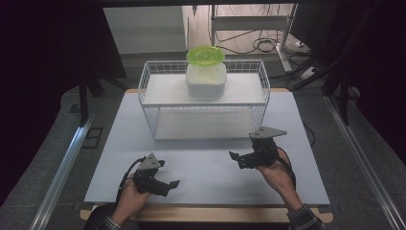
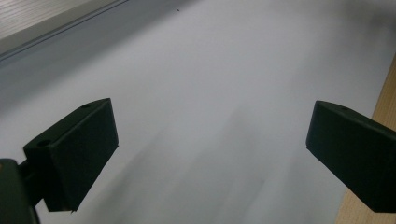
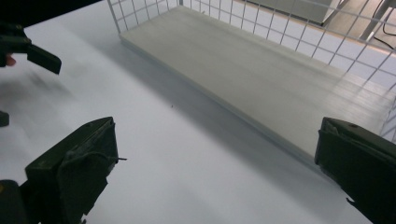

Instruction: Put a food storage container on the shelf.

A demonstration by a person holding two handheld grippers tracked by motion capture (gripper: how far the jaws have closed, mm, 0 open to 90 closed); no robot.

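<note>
Both the left gripper [image 1: 165, 184] and right gripper [image 1: 238, 160] gape wide, seemingly holding nothing.

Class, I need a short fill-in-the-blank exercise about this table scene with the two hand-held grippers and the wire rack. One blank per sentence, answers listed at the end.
1. The white container stands on the ______ shelf of the wire rack.
2. The lid resting on the container is ______ in colour.
3. The jaws of both the left gripper and the right gripper are ______.
4. The lower shelf of the rack holds ______.

Missing words: top; green; open; nothing
</note>
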